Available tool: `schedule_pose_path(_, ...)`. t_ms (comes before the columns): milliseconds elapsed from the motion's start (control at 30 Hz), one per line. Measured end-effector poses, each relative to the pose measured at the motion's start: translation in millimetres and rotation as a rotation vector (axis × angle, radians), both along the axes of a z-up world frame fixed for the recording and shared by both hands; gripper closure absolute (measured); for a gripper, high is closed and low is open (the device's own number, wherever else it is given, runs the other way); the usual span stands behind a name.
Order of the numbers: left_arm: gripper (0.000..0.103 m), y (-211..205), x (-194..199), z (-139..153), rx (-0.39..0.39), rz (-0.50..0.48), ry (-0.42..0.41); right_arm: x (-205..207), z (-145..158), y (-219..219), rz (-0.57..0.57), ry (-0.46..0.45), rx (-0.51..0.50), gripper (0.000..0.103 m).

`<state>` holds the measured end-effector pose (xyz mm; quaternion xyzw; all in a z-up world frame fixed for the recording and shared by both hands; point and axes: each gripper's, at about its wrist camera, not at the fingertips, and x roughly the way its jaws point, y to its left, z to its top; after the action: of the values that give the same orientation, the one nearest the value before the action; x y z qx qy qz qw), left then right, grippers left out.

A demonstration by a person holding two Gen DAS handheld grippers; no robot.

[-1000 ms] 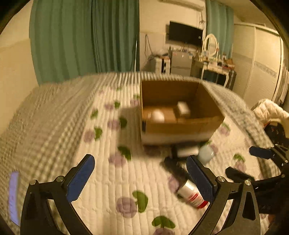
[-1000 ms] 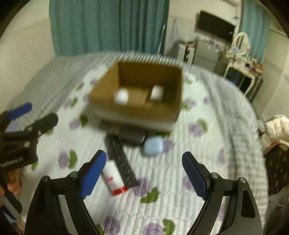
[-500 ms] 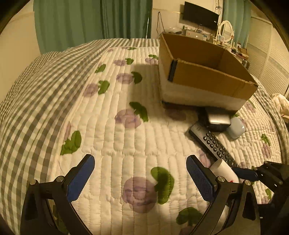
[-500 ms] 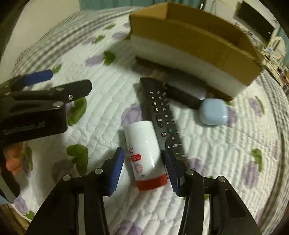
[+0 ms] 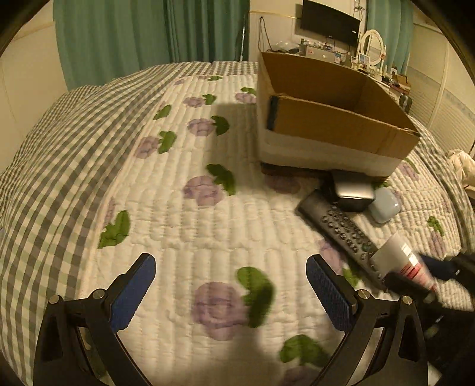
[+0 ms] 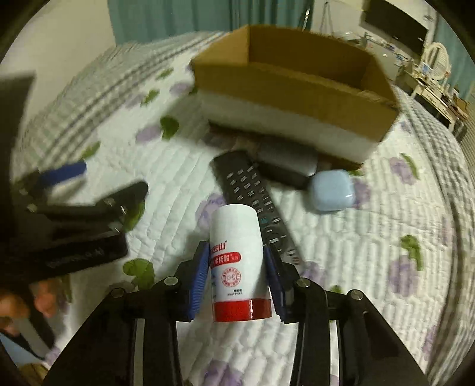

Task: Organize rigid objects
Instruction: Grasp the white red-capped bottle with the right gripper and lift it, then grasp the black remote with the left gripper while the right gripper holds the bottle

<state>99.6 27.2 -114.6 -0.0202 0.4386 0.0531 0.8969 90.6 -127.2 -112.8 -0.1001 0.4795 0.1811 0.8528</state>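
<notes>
My right gripper [image 6: 237, 276] is shut on a white bottle [image 6: 237, 252] with a red cap, lifted a little off the bedspread; the bottle also shows in the left wrist view [image 5: 399, 258]. A black remote [image 6: 255, 205] lies just beyond it, with a grey-black box [image 6: 285, 166] and a pale blue case [image 6: 331, 190] behind. An open cardboard box [image 6: 294, 89] stands at the back. My left gripper [image 5: 228, 288] is open and empty over the quilt, left of the remote [image 5: 341, 228].
The quilted bedspread [image 5: 184, 207] with purple flowers covers the bed; its checked border falls away at the left. A dresser with a mirror [image 5: 371, 47] and a TV [image 5: 329, 20] stand against the far wall.
My right gripper dropped toward the bed, closed on the white bottle and has tilted it up off the quilt. The left gripper also lowered and stayed open.
</notes>
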Motion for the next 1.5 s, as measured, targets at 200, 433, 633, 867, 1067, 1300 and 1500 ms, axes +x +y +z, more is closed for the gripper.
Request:
schedule_pose_path(200,0.0,-45.9,6.7,10.9,0.007,-0.061,-0.007,19.2,25.8,-47.7,-0.14,-0.081,-0.096,0.066)
schedule_pose_path(433,0.01,-92.0,35.1,-4.5,0.003,-0.073,0.013,39.6,12.2,-83.7,-0.236,-0.046,-0.075,0.067)
schedule_pose_path(633,0.032,-97.6,67.6,-31.5,-0.074,-0.001,0.094,48.5,-8.8,-86.9,-0.232,-0.018,-0.049,0.067)
schedule_pose_path(867,0.056,-102.1,75.6,-31.9,-0.026,0.02,0.081,56.8,-25.4,-91.4,-0.224,-0.004,-0.031,0.067)
schedule_pose_path(1067,0.082,-98.4,63.6,-12.1,-0.047,-0.035,0.085,53.9,-19.5,-92.9,-0.231,-0.01,-0.008,0.067)
schedule_pose_path(1300,0.086,-98.2,52.6,-17.3,-0.171,-0.091,0.167,43.2,-8.3,-86.5,-0.232,-0.019,-0.013,0.067)
schedule_pose_path(1500,0.075,-107.7,44.5,-19.9,-0.141,-0.076,0.153,39.4,-5.8,-83.5,-0.23,-0.022,-0.024,0.067)
